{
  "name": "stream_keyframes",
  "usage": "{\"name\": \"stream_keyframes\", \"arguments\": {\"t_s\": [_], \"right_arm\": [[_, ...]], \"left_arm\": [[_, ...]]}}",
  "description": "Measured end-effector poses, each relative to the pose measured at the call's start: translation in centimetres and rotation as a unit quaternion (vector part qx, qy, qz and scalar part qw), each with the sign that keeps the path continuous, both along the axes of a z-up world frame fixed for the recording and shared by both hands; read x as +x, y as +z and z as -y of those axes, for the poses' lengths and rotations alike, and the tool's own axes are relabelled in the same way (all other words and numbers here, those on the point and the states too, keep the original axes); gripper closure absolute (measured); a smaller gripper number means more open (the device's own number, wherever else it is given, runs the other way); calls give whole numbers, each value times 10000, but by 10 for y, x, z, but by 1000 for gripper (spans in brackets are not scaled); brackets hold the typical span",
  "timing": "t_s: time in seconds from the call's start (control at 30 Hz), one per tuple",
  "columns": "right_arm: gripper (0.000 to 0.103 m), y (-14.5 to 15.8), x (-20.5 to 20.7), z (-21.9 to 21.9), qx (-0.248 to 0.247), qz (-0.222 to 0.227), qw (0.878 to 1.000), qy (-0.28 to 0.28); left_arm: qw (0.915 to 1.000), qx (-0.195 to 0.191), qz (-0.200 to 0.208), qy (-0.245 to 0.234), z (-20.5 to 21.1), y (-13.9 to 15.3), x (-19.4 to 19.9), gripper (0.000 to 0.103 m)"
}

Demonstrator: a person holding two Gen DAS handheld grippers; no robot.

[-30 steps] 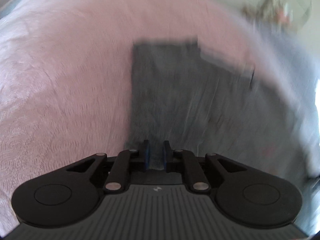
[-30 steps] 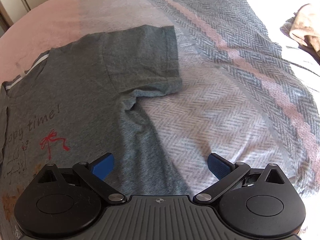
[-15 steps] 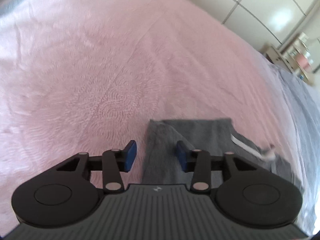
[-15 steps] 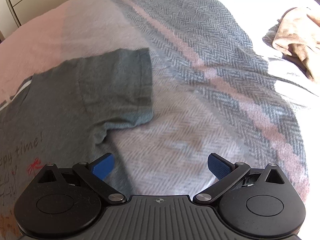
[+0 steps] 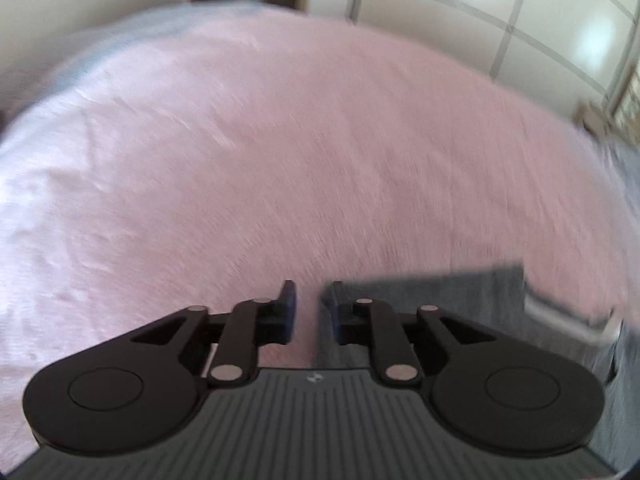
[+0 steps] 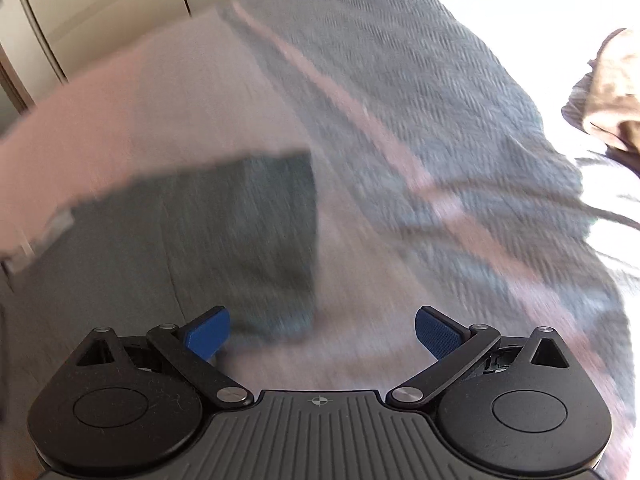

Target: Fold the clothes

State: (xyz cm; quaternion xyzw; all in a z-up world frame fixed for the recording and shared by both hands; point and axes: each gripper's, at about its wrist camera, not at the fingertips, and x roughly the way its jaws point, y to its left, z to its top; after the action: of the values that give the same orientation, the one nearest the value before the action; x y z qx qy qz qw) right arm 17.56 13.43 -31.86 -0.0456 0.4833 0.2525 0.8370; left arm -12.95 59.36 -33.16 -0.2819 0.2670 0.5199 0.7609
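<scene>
A dark grey T-shirt lies flat on the bed. In the left wrist view its folded edge (image 5: 440, 300) shows at the lower right, with a white collar trim (image 5: 572, 320). My left gripper (image 5: 308, 304) sits at the shirt's left edge, jaws a small gap apart, holding nothing. In the right wrist view a short sleeve (image 6: 248, 240) spreads just ahead. My right gripper (image 6: 322, 332) is wide open and empty, with its left fingertip (image 6: 208, 332) over the sleeve's lower hem. Both views are blurred by motion.
A pink bedspread (image 5: 280, 160) covers the bed. A grey herringbone blanket with pink stripes (image 6: 440, 140) lies to the right of the shirt. A tan garment (image 6: 616, 92) sits at the far right. Cupboard doors (image 5: 520, 20) stand beyond the bed.
My left gripper let go of the shirt's edge, opened, then narrowed its jaws while moving left off the shirt. My right gripper stayed wide open and moved up towards the sleeve.
</scene>
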Motion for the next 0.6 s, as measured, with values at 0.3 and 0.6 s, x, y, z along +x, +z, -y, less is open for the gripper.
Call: {"name": "stream_keyframes", "arguments": {"t_s": [0.3,0.6], "right_arm": [[32,-53,95,-3,1402,-1193,9826,-249],[73,-79,128,10,2184,-1796,9591,-129]], "left_arm": [[9905,-946,989,-149,24,20,-41,86],[9683,-1830,1698,-44,53,9,-68,86]]}}
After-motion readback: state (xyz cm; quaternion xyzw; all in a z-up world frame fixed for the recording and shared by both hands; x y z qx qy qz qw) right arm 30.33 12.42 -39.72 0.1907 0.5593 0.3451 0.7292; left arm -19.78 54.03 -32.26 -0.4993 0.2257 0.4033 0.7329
